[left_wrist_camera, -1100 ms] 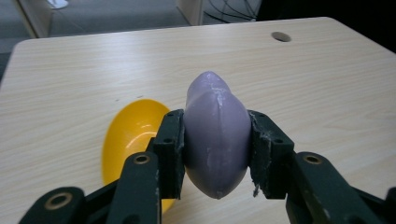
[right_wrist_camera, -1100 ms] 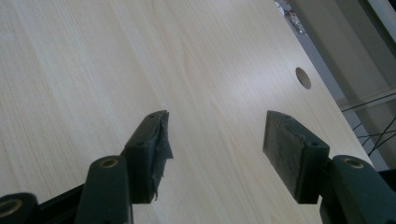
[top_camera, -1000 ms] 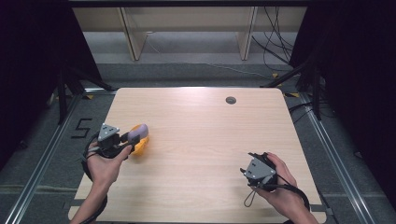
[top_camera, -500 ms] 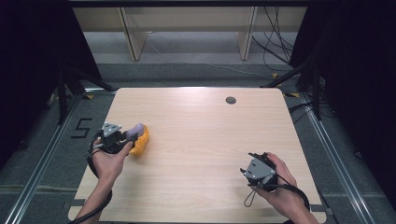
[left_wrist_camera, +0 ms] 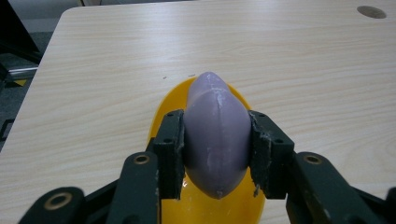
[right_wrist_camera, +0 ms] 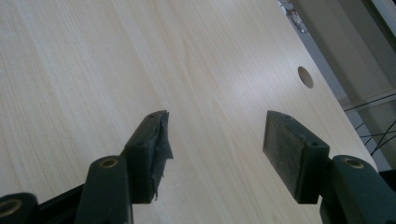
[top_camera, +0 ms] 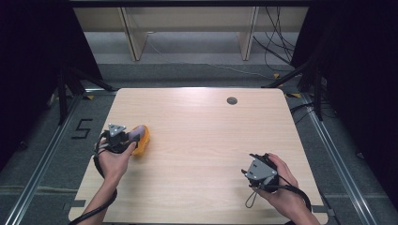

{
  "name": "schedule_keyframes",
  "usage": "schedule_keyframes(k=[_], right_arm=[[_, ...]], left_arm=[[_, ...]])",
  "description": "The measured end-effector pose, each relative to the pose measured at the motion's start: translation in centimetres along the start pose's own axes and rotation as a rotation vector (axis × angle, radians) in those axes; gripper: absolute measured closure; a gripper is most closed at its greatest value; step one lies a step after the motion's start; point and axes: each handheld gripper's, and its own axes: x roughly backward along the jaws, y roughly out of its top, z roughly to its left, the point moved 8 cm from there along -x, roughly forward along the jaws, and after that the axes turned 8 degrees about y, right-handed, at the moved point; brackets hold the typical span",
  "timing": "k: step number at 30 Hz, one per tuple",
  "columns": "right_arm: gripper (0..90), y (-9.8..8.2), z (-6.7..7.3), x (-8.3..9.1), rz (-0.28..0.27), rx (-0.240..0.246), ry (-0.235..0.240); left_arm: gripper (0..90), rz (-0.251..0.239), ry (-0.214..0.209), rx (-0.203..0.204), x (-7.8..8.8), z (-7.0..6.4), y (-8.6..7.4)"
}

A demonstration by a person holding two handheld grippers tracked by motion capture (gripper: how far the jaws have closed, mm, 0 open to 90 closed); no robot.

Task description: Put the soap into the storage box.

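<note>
Left hand-held gripper [left_wrist_camera: 215, 149]: clamped on a purple egg [left_wrist_camera: 216, 135] — a yellow dish [left_wrist_camera: 163, 105] just below it.
Right hand-held gripper [right_wrist_camera: 215, 149]: jaws apart — bare worktop [right_wrist_camera: 84, 70] ahead.

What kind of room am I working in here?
Probably a lab recording station, not a home: a bare wooden table with a cable hole, metal rails along the grey floor, loose cables behind, and dark curtains at both sides.
</note>
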Motion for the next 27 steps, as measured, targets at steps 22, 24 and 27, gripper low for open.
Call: schedule_keyframes(k=[22,24,27], right_arm=[[41.1,0.1,0.1,-0.1,-0.003,-0.001,0.001],[41.0,0.1,0.2,-0.1,-0.001,-0.005,0.005],[41.0,0.1,0.2,-0.1,0.000,-0.004,0.004]], left_arm=[[58.6,0.055,0.004,-0.062,-0.5,-0.2,-0.6],[58.5,0.070,-0.001,-0.069,-0.5,-0.2,-0.8],[58.5,0.108,0.000,-0.101,-0.4,-0.1,-1.2]])
